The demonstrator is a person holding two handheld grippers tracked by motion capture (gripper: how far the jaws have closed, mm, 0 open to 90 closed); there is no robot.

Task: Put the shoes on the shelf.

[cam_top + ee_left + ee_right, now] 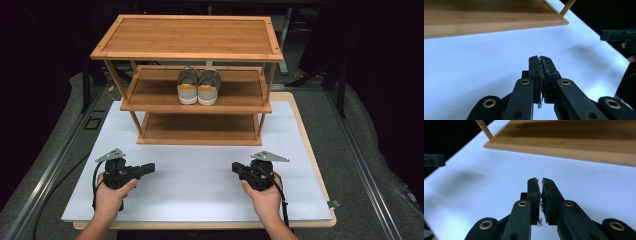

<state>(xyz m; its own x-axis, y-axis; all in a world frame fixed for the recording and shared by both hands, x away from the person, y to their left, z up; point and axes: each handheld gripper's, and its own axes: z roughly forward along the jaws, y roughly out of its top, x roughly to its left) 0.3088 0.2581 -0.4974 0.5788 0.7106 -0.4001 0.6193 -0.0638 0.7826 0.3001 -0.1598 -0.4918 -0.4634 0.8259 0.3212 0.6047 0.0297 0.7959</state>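
Note:
A three-tier bamboo shoe rack (187, 52) stands at the far side of the white board (200, 175). A pair of grey shoes with yellow heels (198, 86) sits on its middle shelf, heels toward me. My left gripper (150, 169) rests low over the board at the near left, jaws pressed together with nothing between them (540, 60). At the near right my right gripper (235, 167) points toward the left one, its jaws likewise shut and empty (541, 181). The rack's bottom shelf (491, 18) (574, 142) lies ahead of both.
The white board lies on a wooden tabletop (320, 165) with metal rails (365, 175) along both sides. Dark surroundings lie beyond the rack. The other gripper's tip shows at the edge of the left gripper view (619, 36) and the right gripper view (434, 160).

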